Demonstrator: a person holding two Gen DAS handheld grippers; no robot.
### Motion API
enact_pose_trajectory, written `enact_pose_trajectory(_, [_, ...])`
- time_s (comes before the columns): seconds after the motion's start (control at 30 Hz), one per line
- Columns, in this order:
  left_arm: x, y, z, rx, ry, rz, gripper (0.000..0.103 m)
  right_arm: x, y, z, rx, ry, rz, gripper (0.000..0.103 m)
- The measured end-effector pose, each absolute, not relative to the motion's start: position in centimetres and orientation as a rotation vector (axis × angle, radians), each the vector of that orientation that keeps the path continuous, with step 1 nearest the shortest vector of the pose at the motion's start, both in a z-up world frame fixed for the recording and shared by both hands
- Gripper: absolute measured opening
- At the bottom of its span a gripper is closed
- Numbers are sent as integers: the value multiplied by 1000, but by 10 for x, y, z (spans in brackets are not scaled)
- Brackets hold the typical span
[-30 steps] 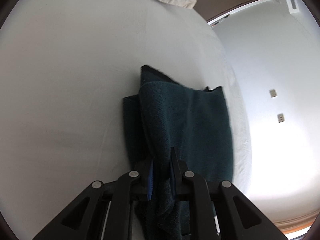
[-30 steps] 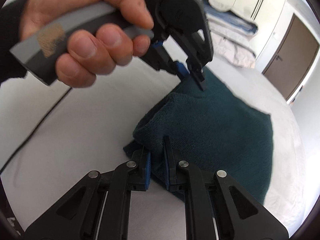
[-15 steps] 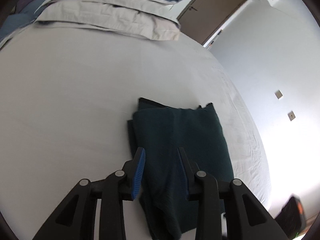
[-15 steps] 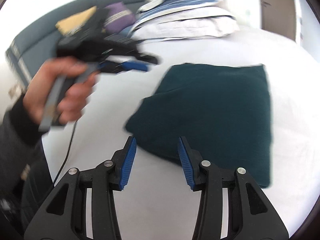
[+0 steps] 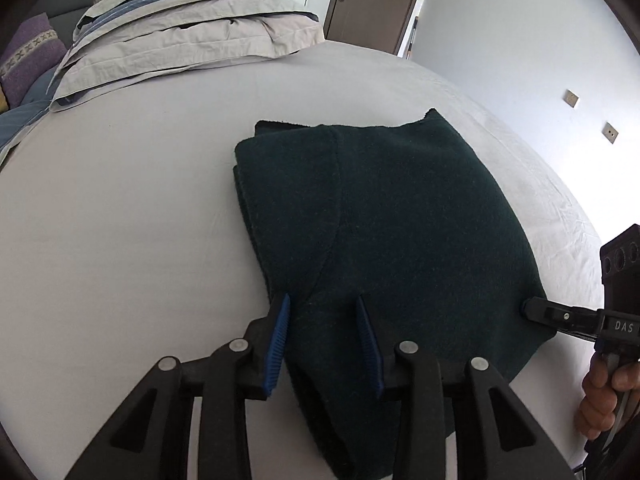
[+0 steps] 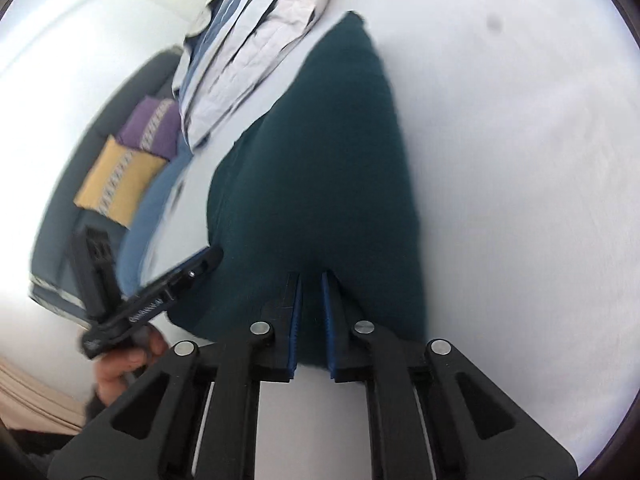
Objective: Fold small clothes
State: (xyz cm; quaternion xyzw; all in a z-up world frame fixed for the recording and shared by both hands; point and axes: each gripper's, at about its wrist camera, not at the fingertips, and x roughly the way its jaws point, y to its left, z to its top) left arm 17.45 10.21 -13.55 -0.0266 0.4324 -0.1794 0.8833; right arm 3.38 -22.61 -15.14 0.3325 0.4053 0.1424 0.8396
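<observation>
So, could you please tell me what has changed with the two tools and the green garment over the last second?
The left tool let go of the dark green garment; its jaws are opening, and the raised fold now lies flat. The right tool released its corner, swung round to the garment's other edge and closed on it there. The garment stayed in the same spot on the bed, and the stacked bedding is unmoved.

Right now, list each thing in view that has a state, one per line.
Cloth: dark green, folded, flat on the bed.
Left gripper: jaws opening, cloth between them, pads not pressing.
Right gripper: shut on the cloth's edge.
Bedding: folded, stacked at the bed's far end.
Door: closed.
</observation>
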Motion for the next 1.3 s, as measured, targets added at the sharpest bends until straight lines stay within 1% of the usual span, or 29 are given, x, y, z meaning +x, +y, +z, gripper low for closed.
enact_pose_trajectory(0.03, [174, 105, -137, -45, 907, -356, 59, 31, -231, -151, 700, 856, 300, 8])
enact_pose_trajectory(0.07, [173, 108, -140, -52, 921, -342, 63, 31, -231, -147, 693, 863, 299, 8])
enact_pose_trajectory(0.1, [171, 115, -142, -89, 926, -347, 63, 27, -235, -144, 692, 871, 300, 8])
enact_pose_trajectory(0.17, [166, 121, -139, -114, 934, -336, 63, 18, -231, -141, 705, 871, 317, 12])
enact_pose_trajectory(0.23, [156, 121, -126, -72, 903, -294, 60, 13, -219, -131, 721, 844, 361, 16])
enact_pose_trajectory(0.3, [145, 118, -111, -47, 857, -262, 58, 5, -216, -123, 752, 810, 425, 17])
enact_pose_trajectory(0.33, [139, 116, -101, -38, 824, -255, 58, 5, -215, -121, 760, 803, 441, 20])
enact_pose_trajectory(0.4, [133, 108, -86, -24, 771, -261, 58, 7, -213, -124, 748, 835, 424, 34])
enact_pose_trajectory(0.43, [131, 103, -81, -21, 758, -274, 58, 12, -210, -133, 744, 875, 410, 35])
enact_pose_trajectory(0.47, [135, 96, -80, -19, 761, -298, 58, 14, -214, -147, 762, 916, 402, 34])
enact_pose_trajectory(0.53, [150, 85, -81, -15, 776, -318, 57, 8, -223, -154, 809, 900, 417, 32])
enact_pose_trajectory(0.63, [171, 74, -93, 2, 811, -312, 55, -3, -230, -138, 788, 885, 410, 32])
enact_pose_trajectory(0.67, [182, 76, -97, -8, 828, -299, 53, -3, -231, -130, 778, 875, 408, 34])
enact_pose_trajectory(0.73, [199, 82, -99, -23, 844, -246, 52, 1, -238, -114, 783, 854, 415, 34])
enact_pose_trajectory(0.87, [221, 89, -91, -31, 849, -179, 52, 50, -244, -78, 792, 802, 440, 34])
enact_pose_trajectory(0.97, [240, 83, -108, 17, 922, -175, 52, 112, -242, -66, 837, 814, 469, 34])
enact_pose_trajectory(1.0, [245, 82, -114, 20, 936, -187, 53, 134, -240, -70, 869, 839, 478, 34])
enact_pose_trajectory(1.07, [250, 85, -124, 15, 948, -193, 62, 185, -227, -75, 893, 893, 498, 34])
enact_pose_trajectory(1.1, [249, 89, -126, -3, 951, -198, 68, 208, -222, -80, 879, 931, 485, 34])
enact_pose_trajectory(1.13, [249, 94, -129, -28, 956, -202, 74, 225, -219, -91, 857, 982, 444, 32])
enact_pose_trajectory(1.2, [256, 105, -137, -89, 970, -227, 78, 248, -222, -99, 852, 1002, 394, 31])
enact_pose_trajectory(1.3, [257, 103, -138, -69, 955, -234, 80, 265, -241, -109, 873, 984, 322, 32])
